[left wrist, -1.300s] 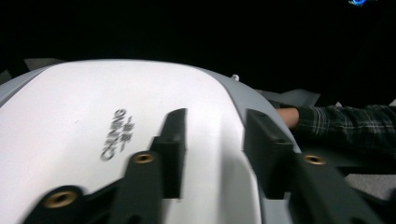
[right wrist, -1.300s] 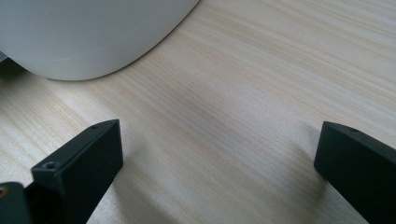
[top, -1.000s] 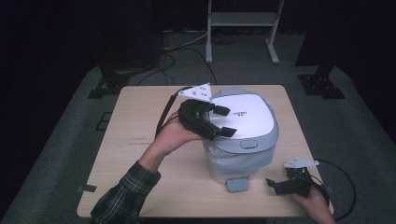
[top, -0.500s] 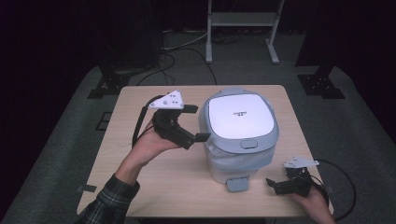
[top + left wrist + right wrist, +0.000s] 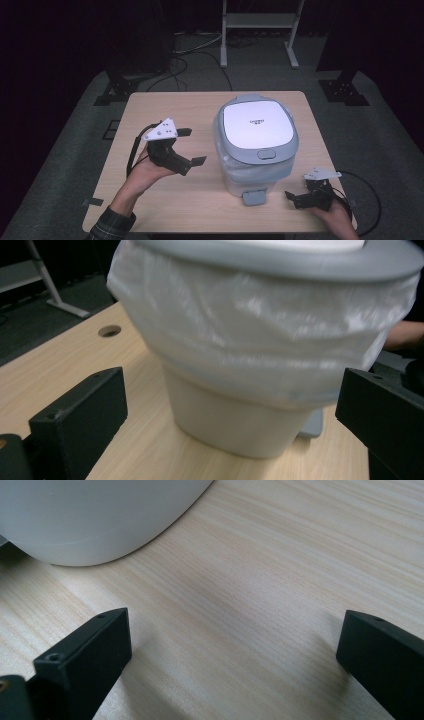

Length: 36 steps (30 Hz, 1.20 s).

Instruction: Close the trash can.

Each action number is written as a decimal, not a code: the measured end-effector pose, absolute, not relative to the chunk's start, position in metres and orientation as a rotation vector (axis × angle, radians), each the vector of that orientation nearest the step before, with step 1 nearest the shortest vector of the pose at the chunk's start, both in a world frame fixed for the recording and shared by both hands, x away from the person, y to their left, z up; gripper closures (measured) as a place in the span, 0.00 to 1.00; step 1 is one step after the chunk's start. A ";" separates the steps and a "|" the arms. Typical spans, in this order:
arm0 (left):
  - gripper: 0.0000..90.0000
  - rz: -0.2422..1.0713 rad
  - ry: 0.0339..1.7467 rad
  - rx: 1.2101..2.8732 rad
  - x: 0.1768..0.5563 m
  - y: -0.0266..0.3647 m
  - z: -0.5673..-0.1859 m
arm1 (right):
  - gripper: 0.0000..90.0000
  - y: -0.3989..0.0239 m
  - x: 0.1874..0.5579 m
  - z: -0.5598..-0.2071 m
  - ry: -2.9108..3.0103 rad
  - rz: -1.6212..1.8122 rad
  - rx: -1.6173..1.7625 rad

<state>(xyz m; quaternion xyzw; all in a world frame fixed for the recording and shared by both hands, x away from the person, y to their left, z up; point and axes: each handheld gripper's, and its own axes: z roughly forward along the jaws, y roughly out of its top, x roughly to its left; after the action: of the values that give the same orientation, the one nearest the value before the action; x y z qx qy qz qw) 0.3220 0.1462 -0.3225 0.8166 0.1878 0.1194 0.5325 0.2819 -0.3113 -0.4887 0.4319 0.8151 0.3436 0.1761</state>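
the left tongs (image 5: pixel 191 146) hang above the surface (image 5: pixel 165 112) at about 9 o'clock from the pedal bin (image 5: pixel 256 145), jaws spread wide and pointing toward it, holding nothing. in the left gripper view the two black jaws frame the bin's white body (image 5: pixel 235 425), with the clear liner bag (image 5: pixel 260 340) bunched under the grey lid rim (image 5: pixel 300 262). the right tongs (image 5: pixel 299 198) rest low on the surface near its front edge at about 5 o'clock from the bin, jaws also spread and empty; in the right gripper view they bracket bare wood, with the rounded base of the bin (image 5: pixel 100 515) at about 11 o'clock

the work in hand looks like dealing with the bin's lid or liner, and the left tongs sit clear of it, so the step is likely a fresh approach. to do it well, i would bring the left tongs in level with the lid rim rather than the tapered body, since the slick bag and the narrowing wall would let the jaws slide. the grey pedal (image 5: pixel 254 196) juts out at the bin's 6 o'clock, just beside the right tongs and apart from them; pressing it squarely from above should lift the lid without tipping the bin

the bin stands upright on the right half of the surface, lid shut, well apart from the left tongs and near the right ones
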 end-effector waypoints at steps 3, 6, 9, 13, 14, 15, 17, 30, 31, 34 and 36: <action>0.00 0.296 0.475 1.954 0.318 0.153 -0.336 | 0.00 -0.311 0.282 -0.489 2.308 0.973 1.223; 0.00 0.307 0.496 1.965 0.316 0.158 -0.346 | 0.00 -0.311 0.282 -0.489 2.308 0.973 1.223; 0.00 0.316 0.518 1.973 0.315 0.164 -0.357 | 0.00 -0.311 0.282 -0.489 2.308 0.973 1.223; 0.00 0.329 0.549 1.991 0.313 0.173 -0.371 | 0.00 -0.311 0.282 -0.489 2.308 0.973 1.223; 0.00 0.328 0.555 1.990 0.312 0.174 -0.373 | 0.00 -0.311 0.282 -0.489 2.308 0.973 1.223; 0.00 0.327 0.561 1.993 0.312 0.176 -0.376 | 0.00 -0.311 0.282 -0.489 2.308 0.973 1.223; 0.00 0.329 0.577 2.002 0.310 0.180 -0.383 | 0.00 -0.311 0.282 -0.489 2.309 0.971 1.223; 0.00 0.357 0.676 2.069 0.304 0.202 -0.422 | 0.00 -0.311 0.282 -0.489 2.308 0.972 1.223; 0.00 0.362 0.685 2.075 0.304 0.204 -0.424 | 0.00 -0.311 0.282 -0.489 2.308 0.972 1.223; 0.00 0.364 0.711 2.097 0.302 0.210 -0.433 | 0.00 -0.311 0.282 -0.489 2.308 0.972 1.223; 0.00 0.369 0.721 2.116 0.301 0.213 -0.438 | 0.00 -0.311 0.282 -0.489 2.308 0.972 1.223</action>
<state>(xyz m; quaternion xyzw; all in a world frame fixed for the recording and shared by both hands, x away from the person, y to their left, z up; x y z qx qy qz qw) 0.3010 0.2133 -0.4375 0.8459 0.2882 0.1475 0.4239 0.2818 -0.3113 -0.4887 0.4320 0.8152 0.3432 0.1763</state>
